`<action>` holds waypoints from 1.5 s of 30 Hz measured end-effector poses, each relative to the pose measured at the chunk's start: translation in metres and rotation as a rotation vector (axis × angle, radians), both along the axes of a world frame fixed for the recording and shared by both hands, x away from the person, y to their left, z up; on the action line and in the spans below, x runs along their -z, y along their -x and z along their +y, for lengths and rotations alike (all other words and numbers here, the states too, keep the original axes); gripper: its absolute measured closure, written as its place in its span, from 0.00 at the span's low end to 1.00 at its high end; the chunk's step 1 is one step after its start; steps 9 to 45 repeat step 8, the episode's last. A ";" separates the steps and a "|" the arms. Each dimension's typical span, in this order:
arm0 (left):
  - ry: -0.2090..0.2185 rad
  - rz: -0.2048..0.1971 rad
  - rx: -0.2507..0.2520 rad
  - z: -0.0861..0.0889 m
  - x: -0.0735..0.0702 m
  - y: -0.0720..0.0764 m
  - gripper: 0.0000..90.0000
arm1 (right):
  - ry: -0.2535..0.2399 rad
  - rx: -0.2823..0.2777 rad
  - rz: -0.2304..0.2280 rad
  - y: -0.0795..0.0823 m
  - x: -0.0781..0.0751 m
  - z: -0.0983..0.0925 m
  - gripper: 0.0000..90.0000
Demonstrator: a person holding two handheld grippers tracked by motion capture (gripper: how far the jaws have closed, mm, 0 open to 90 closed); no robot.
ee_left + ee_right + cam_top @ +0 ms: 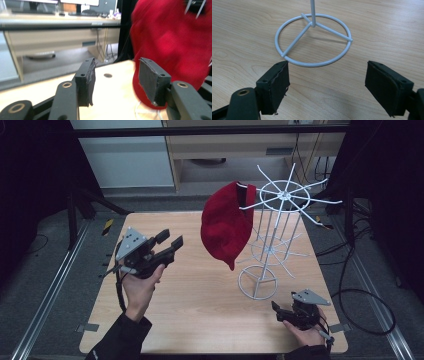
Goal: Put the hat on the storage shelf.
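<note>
Right gripper (278,312) at the near right corner of the table (200,305), jaws spread wide, nothing between them, just bare wood. Sitting just short of the ring base (313,40) of the white wire rack (277,227), not touching it as far as the right gripper view shows.

Left gripper (170,242) up off the tabletop on the left, held in a hand (140,287), jaws also well apart and empty. Pointing toward the red cap (226,222), with a clear gap to it in the high view. Left gripper view pretty blurry there, so hard to say how close the right-hand pad (151,83) really sits to the fabric; looks like the cap is behind it, not pinched.

Red cap hanging on one of the outer prongs of the rack's top wheel, on the left side of the rack, dangling clear of the table with the brim pointing down. Other prongs bare, lower tier too.

Behind the table: dark floor, a pale wooden desk (250,145) and some cables (360,295).
</note>
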State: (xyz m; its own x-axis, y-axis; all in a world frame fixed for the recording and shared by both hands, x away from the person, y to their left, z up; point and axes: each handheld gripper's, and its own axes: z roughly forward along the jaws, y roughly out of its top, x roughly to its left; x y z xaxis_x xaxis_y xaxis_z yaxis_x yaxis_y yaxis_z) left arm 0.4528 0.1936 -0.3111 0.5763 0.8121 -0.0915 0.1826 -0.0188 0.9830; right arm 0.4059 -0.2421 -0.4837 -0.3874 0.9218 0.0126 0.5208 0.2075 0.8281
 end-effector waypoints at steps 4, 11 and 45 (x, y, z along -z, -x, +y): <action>-0.038 0.071 -0.027 0.024 0.042 0.006 0.47 | -0.005 0.008 0.003 0.001 0.000 0.000 0.22; -0.056 0.164 -0.051 0.045 0.082 0.010 0.45 | -0.006 0.011 0.003 0.000 0.001 -0.002 0.22; -0.056 0.164 -0.051 0.045 0.082 0.010 0.45 | -0.006 0.011 0.003 0.000 0.001 -0.002 0.22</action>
